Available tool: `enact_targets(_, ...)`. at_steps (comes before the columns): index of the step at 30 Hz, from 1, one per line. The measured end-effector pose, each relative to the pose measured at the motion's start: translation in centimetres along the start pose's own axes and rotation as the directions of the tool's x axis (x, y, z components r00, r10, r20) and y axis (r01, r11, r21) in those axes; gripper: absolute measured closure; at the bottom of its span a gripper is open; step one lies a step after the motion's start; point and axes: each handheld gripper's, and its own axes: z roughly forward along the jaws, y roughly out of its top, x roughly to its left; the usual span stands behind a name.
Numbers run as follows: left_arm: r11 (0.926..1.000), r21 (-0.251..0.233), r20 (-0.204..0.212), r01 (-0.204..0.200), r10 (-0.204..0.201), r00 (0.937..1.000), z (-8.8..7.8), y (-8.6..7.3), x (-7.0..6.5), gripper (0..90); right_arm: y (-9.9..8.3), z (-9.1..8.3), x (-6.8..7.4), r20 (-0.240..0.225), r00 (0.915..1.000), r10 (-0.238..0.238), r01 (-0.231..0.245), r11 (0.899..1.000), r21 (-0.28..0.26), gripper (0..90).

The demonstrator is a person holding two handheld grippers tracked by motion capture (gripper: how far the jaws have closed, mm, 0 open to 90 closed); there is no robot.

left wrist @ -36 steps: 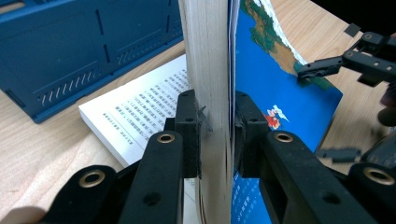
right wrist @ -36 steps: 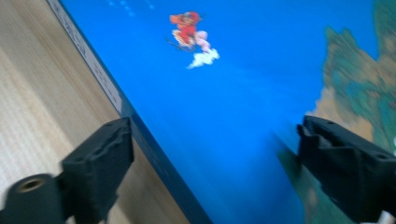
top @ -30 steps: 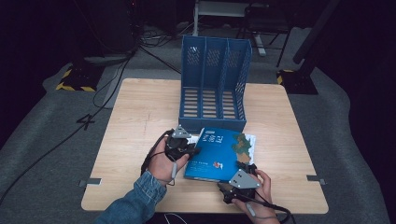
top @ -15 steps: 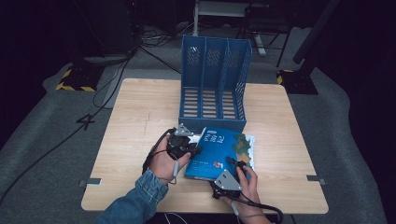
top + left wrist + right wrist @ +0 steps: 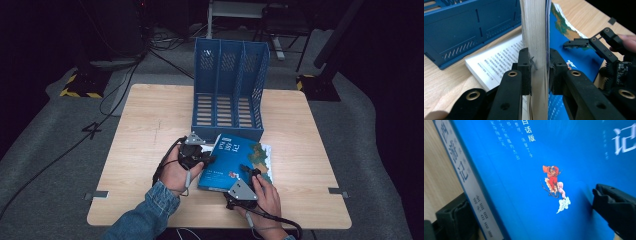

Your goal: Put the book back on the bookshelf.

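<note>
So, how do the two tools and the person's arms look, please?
Both the left tool and the right tool are black, with two flat jaws on linkage bars joined by brass-coloured rivets. A grey three-cornered plate sits on top of each, and a black cable trails from each. Small gear teeth show on the right one. The left forearm wears a blue denim sleeve.

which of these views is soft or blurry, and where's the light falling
High view: light falls on the table, the blue file rack and the book, while the surrounding floor sinks into near black. Left gripper view: the page block is fairly crisp between the left tongs, while the rack behind is softer. Right gripper view: the cover is sharp at centre, its right-hand characters and the near tongs blurred.
</note>
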Motion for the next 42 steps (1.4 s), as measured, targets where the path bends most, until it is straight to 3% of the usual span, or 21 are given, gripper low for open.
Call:
enact_targets(2,0.9998,-0.009,0.007,0.019,-0.019,0.9998,0.3,-0.1,0.4,75.3,0.1,-0.1,-0.1,-0.009,0.9995,-0.032,0.032,0.999,0.011,5.9)
enact_targets(5,0.9993,-0.018,0.007,0.034,-0.034,0.9994,0.6,-0.2,0.8,75.0,1.0,-0.3,-0.2,-0.019,0.9937,-0.111,0.112,0.99,0.084,11.5)
enact_targets(9,0.9974,-0.042,-0.001,0.057,-0.058,0.9983,1.5,-0.6,1.6,74.1,0.9,-0.1,-0.8,-0.025,0.9935,-0.111,0.113,0.989,0.1,15.9)
enact_targets(14,0.9943,-0.037,0.003,0.1,-0.1,0.995,2.2,-1.0,2.7,71.5,0.8,-0.2,-0.8,-0.004,0.9876,-0.157,0.156,0.979,0.128,26.0)
enact_targets(17,0.9938,-0.041,-0.032,0.104,-0.105,0.9939,2.3,-1.2,3.1,66.2,1.2,0.0,-0.5,-0.013,0.9754,-0.22,0.22,0.966,0.139,29.7)
enact_targets(19,0.9924,-0.074,-0.049,0.098,-0.101,0.9936,1.8,-1.4,3.6,61.4,1.5,0.0,-0.6,-0.009,0.9743,-0.225,0.225,0.966,0.13,33.6)
enact_targets(21,0.9796,-0.123,0.019,0.158,-0.157,0.9874,1.2,-1.4,3.9,55.3,1.9,-0.2,-0.8,-0.023,0.979,-0.202,0.204,0.972,0.114,43.0)
enact_targets(22,0.9769,-0.142,0.024,0.16,-0.158,0.9872,0.9,-1.5,4.0,51.3,2.1,-0.3,-0.9,-0.026,0.9817,-0.189,0.191,0.975,0.118,43.9)
enact_targets(24,0.981,-0.142,-0.003,0.132,-0.133,0.9911,0.6,-1.7,4.0,50.0,2.4,-0.4,-1.3,-0.025,0.9849,-0.171,0.173,0.977,0.122,45.3)
enact_targets(27,0.9853,-0.125,-0.011,0.117,-0.119,0.9928,0.3,-2.2,4.0,48.7,2.7,-0.5,-1.7,-0.026,0.9835,-0.179,0.181,0.975,0.131,47.7)
enact_targets(29,0.9848,-0.12,-0.014,0.126,-0.129,0.9916,0.2,-2.5,4.1,47.9,2.8,-0.5,-1.9,-0.027,0.9841,-0.176,0.178,0.975,0.131,48.2)
enact_targets(32,0.9865,-0.084,-0.051,0.141,-0.145,0.9881,0.1,-3.4,4.9,46.7,3.2,-0.6,-2.5,-0.03,0.9857,-0.166,0.169,0.973,0.156,47.2)
enact_targets(35,0.9853,-0.027,-0.055,0.169,-0.17,0.9839,0.4,-4.1,5.4,51.0,3.3,-0.2,-2.6,0.009,0.9781,-0.208,0.203,0.964,0.172,37.7)
enact_targets(39,0.9818,0.068,-0.044,0.177,-0.175,0.9837,1.2,-4.6,5.1,53.0,2.8,0.8,-2.9,0.029,0.9743,-0.223,0.215,0.96,0.179,19.1)
enact_targets(41,0.9822,0.075,-0.061,0.172,-0.168,0.9839,1.3,-4.8,5.0,54.6,2.4,1.6,-2.9,0.055,0.9644,-0.259,0.243,0.95,0.198,19.1)
enact_targets(42,0.9815,0.079,-0.057,0.175,-0.17,0.9838,1.4,-4.8,5.1,54.6,2.3,1.9,-3.1,0.043,0.9651,-0.258,0.244,0.947,0.21,18.1)
